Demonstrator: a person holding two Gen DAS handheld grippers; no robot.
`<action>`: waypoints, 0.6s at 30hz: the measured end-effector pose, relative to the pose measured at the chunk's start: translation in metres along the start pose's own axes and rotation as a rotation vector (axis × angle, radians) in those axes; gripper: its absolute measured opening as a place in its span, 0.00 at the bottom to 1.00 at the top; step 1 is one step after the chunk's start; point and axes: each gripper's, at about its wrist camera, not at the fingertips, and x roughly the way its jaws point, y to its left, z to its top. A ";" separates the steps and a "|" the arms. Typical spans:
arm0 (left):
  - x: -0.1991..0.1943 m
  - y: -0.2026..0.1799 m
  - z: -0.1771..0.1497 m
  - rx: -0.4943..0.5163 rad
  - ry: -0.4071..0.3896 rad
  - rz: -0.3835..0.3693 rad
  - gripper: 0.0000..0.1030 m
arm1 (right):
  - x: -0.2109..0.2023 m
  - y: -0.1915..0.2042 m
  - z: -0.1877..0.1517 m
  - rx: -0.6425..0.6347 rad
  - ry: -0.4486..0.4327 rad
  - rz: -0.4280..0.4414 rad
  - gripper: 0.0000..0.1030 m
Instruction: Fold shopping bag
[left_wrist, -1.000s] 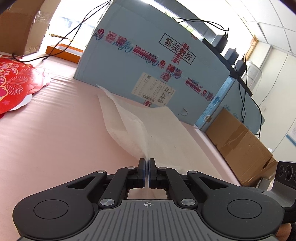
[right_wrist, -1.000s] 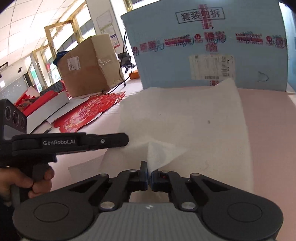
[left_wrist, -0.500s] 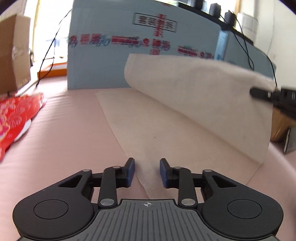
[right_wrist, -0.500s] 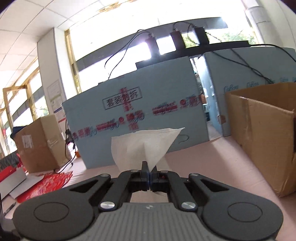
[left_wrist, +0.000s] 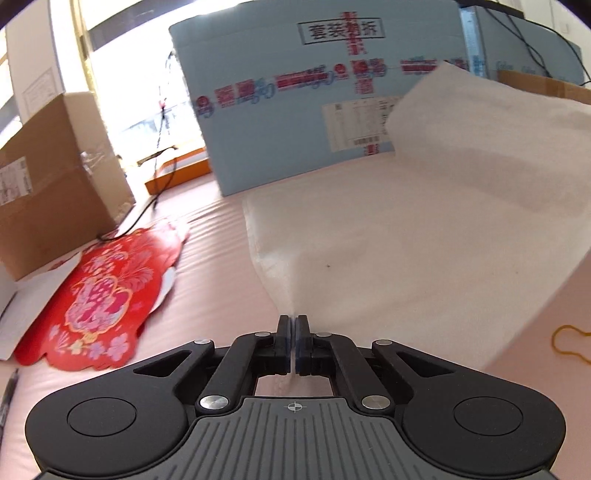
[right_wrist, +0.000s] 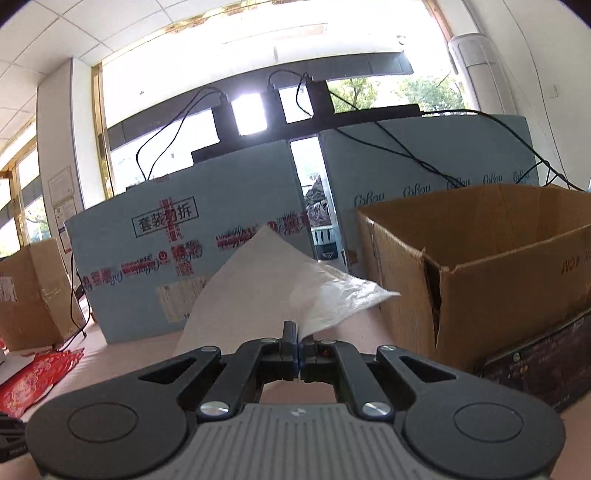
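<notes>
The shopping bag (left_wrist: 399, 236) is a thin white sheet on the pink table (left_wrist: 214, 295). My left gripper (left_wrist: 293, 332) is shut on its near corner, low by the table. The bag's right side is lifted and curls up at the right of the left wrist view. My right gripper (right_wrist: 297, 343) is shut on another corner of the bag (right_wrist: 273, 288) and holds it raised in the air, the sheet hanging away from the fingers.
A large light-blue box (left_wrist: 317, 92) stands behind the bag. A red paper decoration (left_wrist: 103, 295) lies to the left, with a brown carton (left_wrist: 48, 177) behind it. An open brown carton (right_wrist: 480, 266) stands to the right. A yellow rubber band (left_wrist: 569, 339) lies at the right.
My left gripper was open half a second ago and has shut on the bag's near corner. My right gripper has kept its grip and lifted its corner higher.
</notes>
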 end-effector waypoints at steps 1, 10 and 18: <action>-0.004 0.004 -0.003 -0.008 0.003 0.013 0.01 | 0.000 0.001 -0.007 -0.010 0.026 0.002 0.01; -0.022 0.007 0.003 -0.047 -0.064 0.156 0.65 | -0.002 0.002 -0.038 0.010 0.153 0.029 0.04; -0.041 -0.054 0.024 0.035 -0.209 -0.078 0.90 | 0.001 -0.005 -0.046 0.059 0.231 0.042 0.09</action>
